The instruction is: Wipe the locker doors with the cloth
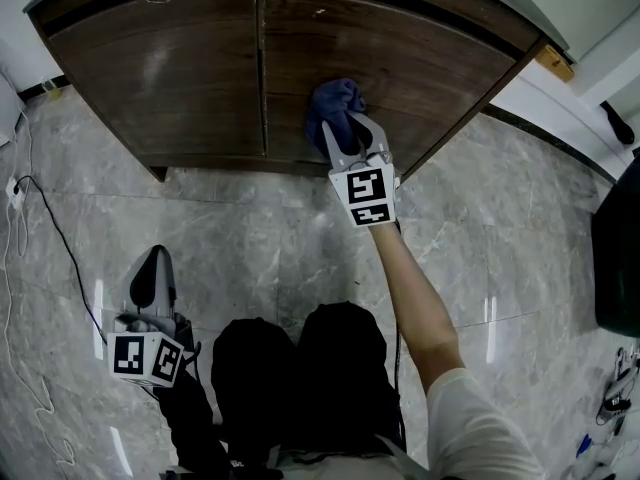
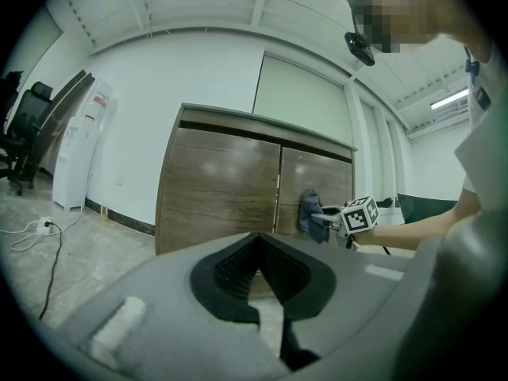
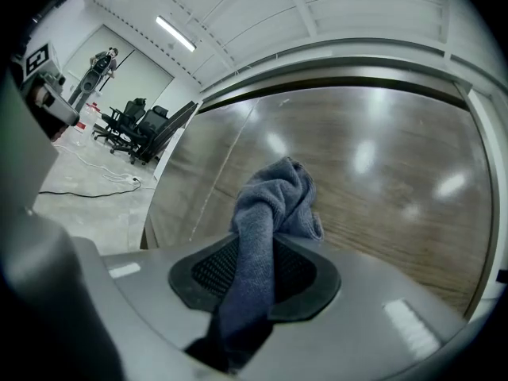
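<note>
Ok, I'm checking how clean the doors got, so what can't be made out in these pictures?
- Right door under the cloth: head view, covered by the cloth and the right gripper.
- Whether the cloth presses flat on that door: right gripper view, the bunched cloth hides the contact.
- Streaks or dust on the left door or the right: all views, too faint, and glare spots lie over the wood.
</note>
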Demonstrator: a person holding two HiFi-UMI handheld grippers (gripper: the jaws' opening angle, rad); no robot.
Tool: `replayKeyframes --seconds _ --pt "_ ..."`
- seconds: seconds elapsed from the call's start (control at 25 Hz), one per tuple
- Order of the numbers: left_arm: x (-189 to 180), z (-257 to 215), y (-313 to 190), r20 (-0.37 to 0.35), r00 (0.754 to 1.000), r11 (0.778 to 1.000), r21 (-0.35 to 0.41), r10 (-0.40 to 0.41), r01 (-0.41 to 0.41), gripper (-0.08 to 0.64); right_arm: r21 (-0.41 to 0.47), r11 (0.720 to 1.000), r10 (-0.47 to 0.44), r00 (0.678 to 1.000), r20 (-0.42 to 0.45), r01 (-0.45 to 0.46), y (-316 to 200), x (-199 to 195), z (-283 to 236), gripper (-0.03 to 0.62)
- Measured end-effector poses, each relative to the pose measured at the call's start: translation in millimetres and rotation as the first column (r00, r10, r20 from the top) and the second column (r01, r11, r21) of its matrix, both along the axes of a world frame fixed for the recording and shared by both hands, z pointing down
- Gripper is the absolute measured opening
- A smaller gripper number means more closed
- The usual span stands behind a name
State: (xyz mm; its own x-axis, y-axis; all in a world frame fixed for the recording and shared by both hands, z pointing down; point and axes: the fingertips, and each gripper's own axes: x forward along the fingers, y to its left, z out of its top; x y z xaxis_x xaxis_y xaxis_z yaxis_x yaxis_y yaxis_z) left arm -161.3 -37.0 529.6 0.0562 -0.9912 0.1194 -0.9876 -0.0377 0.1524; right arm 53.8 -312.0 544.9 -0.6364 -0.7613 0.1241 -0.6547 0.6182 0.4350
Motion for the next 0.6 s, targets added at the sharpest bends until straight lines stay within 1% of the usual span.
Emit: replayKeyframes --seconds 0.28,0.6 --pt "-9 2 3 0.007 1.000 1.000 -0.007 -0.015 0.015 0.000 -0.059 0.998 0.000 0.999 -0.034 -0.002 2 -7 41 0.112" --pt "-16 6 8 0.012 1.000 1.000 -0.010 -0.024 0.024 0.000 -0.132 0.991 -0.007 0.999 -0.042 0.001 4 -18 80 0.111"
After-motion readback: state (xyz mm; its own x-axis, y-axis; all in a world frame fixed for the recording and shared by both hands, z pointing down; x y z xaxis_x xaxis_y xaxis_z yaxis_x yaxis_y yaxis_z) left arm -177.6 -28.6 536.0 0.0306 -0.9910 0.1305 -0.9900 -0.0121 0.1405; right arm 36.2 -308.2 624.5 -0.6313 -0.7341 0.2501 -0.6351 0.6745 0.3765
